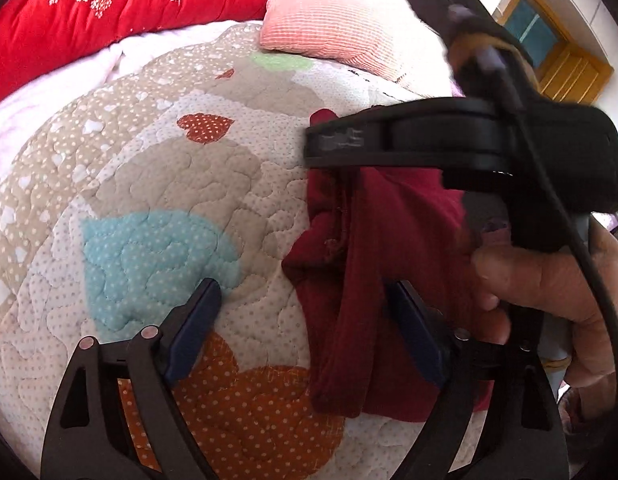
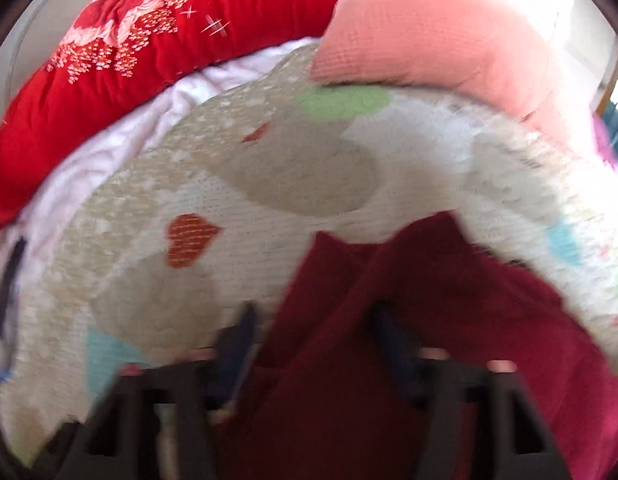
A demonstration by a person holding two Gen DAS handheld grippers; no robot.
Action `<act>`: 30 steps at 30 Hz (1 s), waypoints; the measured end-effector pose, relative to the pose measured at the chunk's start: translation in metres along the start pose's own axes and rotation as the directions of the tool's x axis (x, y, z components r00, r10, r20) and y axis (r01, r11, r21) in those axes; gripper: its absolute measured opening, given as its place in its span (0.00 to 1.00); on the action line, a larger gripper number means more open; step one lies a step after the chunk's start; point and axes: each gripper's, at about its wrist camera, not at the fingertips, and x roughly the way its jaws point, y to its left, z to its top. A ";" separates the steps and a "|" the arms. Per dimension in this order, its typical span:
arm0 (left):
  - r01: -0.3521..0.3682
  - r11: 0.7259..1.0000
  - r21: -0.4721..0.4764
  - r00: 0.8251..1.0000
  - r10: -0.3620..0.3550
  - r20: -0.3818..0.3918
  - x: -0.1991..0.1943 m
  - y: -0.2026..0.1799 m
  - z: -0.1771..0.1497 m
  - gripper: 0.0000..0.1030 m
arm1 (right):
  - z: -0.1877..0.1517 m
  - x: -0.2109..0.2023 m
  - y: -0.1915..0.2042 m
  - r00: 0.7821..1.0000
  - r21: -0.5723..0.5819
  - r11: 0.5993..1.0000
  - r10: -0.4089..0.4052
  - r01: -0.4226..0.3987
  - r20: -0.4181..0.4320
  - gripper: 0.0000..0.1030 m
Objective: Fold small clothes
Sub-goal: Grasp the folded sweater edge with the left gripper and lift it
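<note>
A dark red small garment (image 1: 393,236) lies crumpled on a quilt with dotted heart patches (image 1: 169,184). My left gripper (image 1: 303,285) hovers over the garment's left edge, wide open. Its left finger is over bare quilt, its right finger over the cloth, and nothing is pinched. My right gripper (image 1: 321,140), held by a hand (image 1: 549,280), reaches in from the right above the garment's far part. The right wrist view is blurred. There the right gripper (image 2: 315,308) has its jaws partly apart, with the garment (image 2: 449,280) spread under and between them and beyond the right finger.
A pink checked pillow (image 1: 329,20) lies at the head of the quilt. A thick red floral duvet (image 1: 109,8) is bunched along the far left, with white sheet beside it. A wooden door (image 1: 569,68) shows at the far right. A black cable runs along the right gripper.
</note>
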 end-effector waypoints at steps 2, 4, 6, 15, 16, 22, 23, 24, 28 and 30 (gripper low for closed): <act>0.004 1.000 -0.006 1.000 -0.004 0.002 0.000 0.000 0.000 0.85 | -0.003 -0.009 -0.014 0.996 0.061 0.995 0.080 -0.082 0.038 0.19; 0.009 1.000 -0.004 1.000 -0.009 0.009 -0.002 -0.002 -0.001 0.85 | -0.009 -0.029 -0.032 0.982 0.130 0.976 0.161 -0.173 0.103 0.16; 0.037 0.999 0.002 0.999 -0.037 0.025 -0.006 -0.004 -0.001 0.74 | -0.016 -0.048 -0.047 0.963 0.176 0.955 0.211 -0.240 0.165 0.15; 0.291 0.934 0.206 0.952 -0.305 0.035 -0.066 -0.095 -0.006 0.23 | -0.072 -0.155 -0.110 0.886 0.239 0.901 0.254 -0.363 0.388 0.14; 0.307 0.920 0.242 0.946 -0.323 0.031 -0.074 -0.111 -0.009 0.23 | -0.080 -0.168 -0.121 0.880 0.240 0.900 0.248 -0.364 0.406 0.14; 0.368 0.838 0.403 0.926 -0.368 -0.080 -0.068 -0.213 -0.038 0.23 | -0.136 -0.214 -0.194 0.889 0.332 0.892 0.143 -0.305 0.435 0.14; 0.382 0.831 0.404 0.922 -0.371 -0.108 -0.060 -0.224 -0.043 0.23 | -0.147 -0.213 -0.207 0.898 0.373 0.881 0.116 -0.290 0.424 0.14; 0.396 0.825 0.403 0.918 -0.371 -0.142 -0.051 -0.235 -0.049 0.23 | -0.158 -0.209 -0.220 0.910 0.415 0.870 0.085 -0.266 0.405 0.14; 0.431 0.807 0.404 0.899 -0.349 -0.264 -0.017 -0.266 -0.075 0.23 | -0.196 -0.176 -0.257 0.953 0.551 0.808 0.039 -0.206 0.299 0.14; 0.423 0.811 0.403 0.901 -0.331 -0.279 -0.016 -0.268 -0.077 0.23 | -0.209 -0.167 -0.265 0.958 0.586 0.779 0.060 -0.221 0.281 0.17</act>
